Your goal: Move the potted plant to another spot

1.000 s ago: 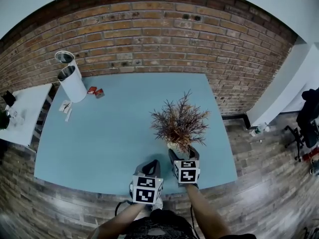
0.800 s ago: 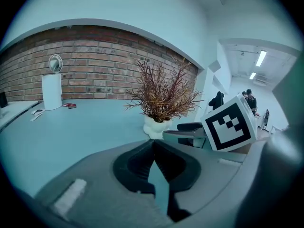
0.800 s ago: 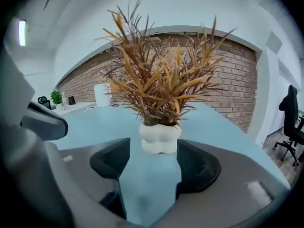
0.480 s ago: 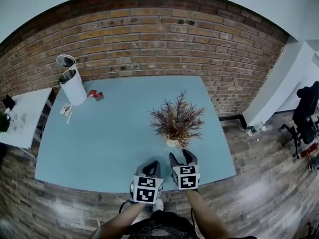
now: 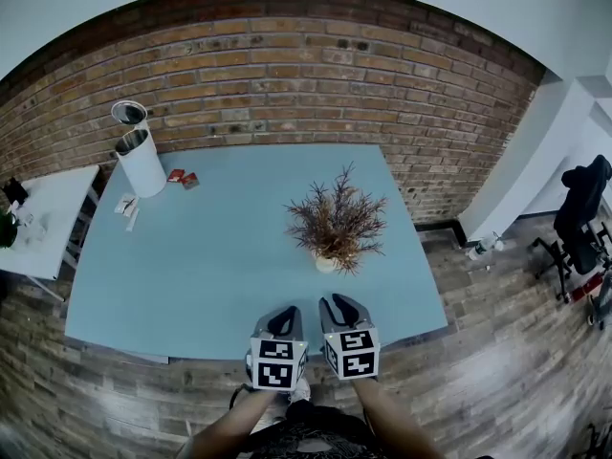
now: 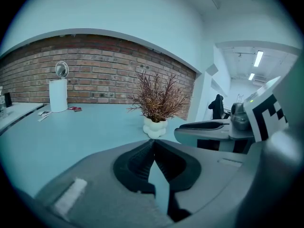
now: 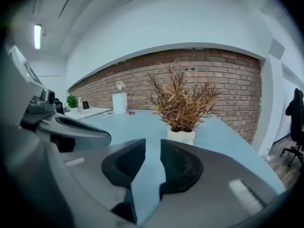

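Plant (image 5: 336, 229) — upright on blue table (image 5: 206, 271)

Potted plant (image 5: 337, 226): twigs hide most of its pot from above. Far-left red items (image 5: 177, 174): too small to identify.

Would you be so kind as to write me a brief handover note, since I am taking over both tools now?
Left tool: jaws shut, empty.
Right tool: jaws have just been closing, narrow gap left, nothing between them.
Potted plant: upright on the blue table, ahead of the right tool, touched by neither.
Done: plant appears set down and released.
To do: likely nothing, unless another spot is wanted; then regrasp the white pot.
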Demonstrator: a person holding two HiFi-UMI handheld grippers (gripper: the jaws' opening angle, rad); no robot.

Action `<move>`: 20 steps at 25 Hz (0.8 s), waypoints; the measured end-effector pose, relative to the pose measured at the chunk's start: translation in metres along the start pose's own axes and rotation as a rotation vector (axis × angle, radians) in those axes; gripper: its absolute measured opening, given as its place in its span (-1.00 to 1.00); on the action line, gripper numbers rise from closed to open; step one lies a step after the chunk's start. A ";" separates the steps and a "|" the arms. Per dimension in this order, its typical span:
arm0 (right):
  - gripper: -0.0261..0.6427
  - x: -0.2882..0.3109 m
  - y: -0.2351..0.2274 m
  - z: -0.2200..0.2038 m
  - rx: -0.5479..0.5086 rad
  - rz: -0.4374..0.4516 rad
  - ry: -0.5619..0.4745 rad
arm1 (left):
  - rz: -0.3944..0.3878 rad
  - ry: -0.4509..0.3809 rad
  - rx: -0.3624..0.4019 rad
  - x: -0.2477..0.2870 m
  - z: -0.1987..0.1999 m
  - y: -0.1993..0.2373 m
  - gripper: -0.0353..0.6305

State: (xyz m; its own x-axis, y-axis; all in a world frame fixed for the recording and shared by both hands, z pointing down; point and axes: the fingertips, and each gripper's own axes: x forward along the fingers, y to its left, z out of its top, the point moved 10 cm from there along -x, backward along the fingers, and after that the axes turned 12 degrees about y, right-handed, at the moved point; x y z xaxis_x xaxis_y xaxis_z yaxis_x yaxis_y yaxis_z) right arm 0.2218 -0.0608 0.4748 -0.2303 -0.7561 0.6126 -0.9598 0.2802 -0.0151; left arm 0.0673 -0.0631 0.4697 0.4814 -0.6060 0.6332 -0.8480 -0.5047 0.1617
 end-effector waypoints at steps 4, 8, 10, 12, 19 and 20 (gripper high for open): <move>-0.72 -0.018 0.017 0.000 0.005 0.029 -0.027 | -0.010 -0.016 0.003 -0.012 -0.006 -0.005 -0.89; -0.90 -0.033 0.030 -0.002 0.031 0.046 -0.057 | -0.007 -0.036 0.012 -0.024 -0.011 -0.008 -0.89; -0.90 -0.040 0.034 -0.004 0.036 0.065 -0.060 | -0.005 -0.046 0.022 -0.032 -0.012 -0.011 -0.90; -0.90 -0.047 0.039 -0.006 0.045 0.091 -0.060 | -0.005 -0.053 0.037 -0.040 -0.013 -0.014 -0.90; -0.90 -0.063 0.058 -0.011 0.052 0.118 -0.083 | -0.001 -0.057 0.051 -0.059 -0.025 -0.015 -0.90; -0.90 -0.065 0.059 -0.012 0.057 0.121 -0.082 | -0.002 -0.058 0.050 -0.060 -0.026 -0.015 -0.90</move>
State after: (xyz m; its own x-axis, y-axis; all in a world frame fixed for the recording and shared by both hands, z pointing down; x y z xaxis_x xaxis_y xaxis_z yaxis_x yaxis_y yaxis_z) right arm 0.1821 0.0124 0.4436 -0.3548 -0.7652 0.5372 -0.9313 0.3401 -0.1307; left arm 0.0455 -0.0026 0.4488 0.4964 -0.6385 0.5881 -0.8354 -0.5355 0.1238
